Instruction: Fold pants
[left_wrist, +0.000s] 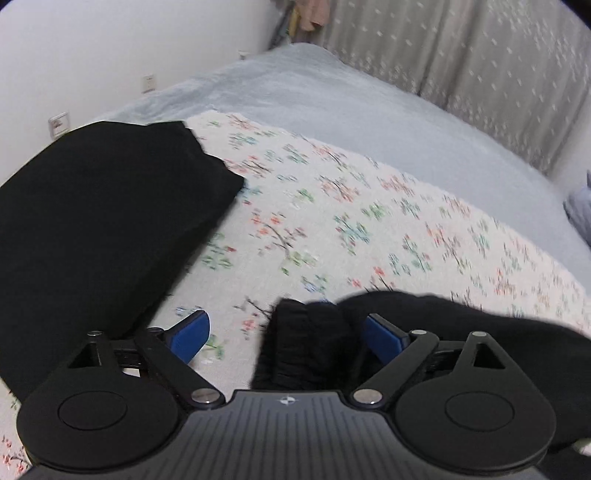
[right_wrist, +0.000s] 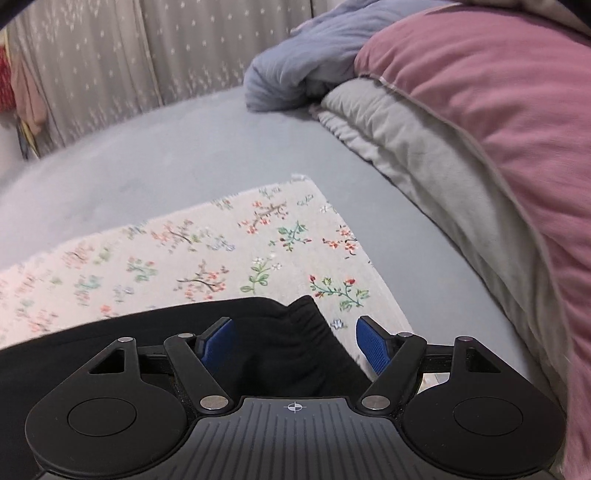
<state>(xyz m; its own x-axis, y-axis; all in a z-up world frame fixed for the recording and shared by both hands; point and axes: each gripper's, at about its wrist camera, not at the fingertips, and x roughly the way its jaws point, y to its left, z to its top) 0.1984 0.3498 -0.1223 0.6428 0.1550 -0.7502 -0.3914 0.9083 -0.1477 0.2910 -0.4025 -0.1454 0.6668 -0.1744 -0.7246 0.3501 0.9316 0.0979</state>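
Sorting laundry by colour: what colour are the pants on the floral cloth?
Plain black pants, clearest in the left wrist view.

No words, brands or numbers can be read; each gripper body (left_wrist: 286, 400) (right_wrist: 294, 407) bears only a small white crosshair mark.

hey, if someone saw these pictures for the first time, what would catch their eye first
Probably the black pants lying dark against the pale floral cloth on the bed. Next, the big pink quilt heaped on the right in the right wrist view. Both tongs, left and right, stand open over bunched black fabric.
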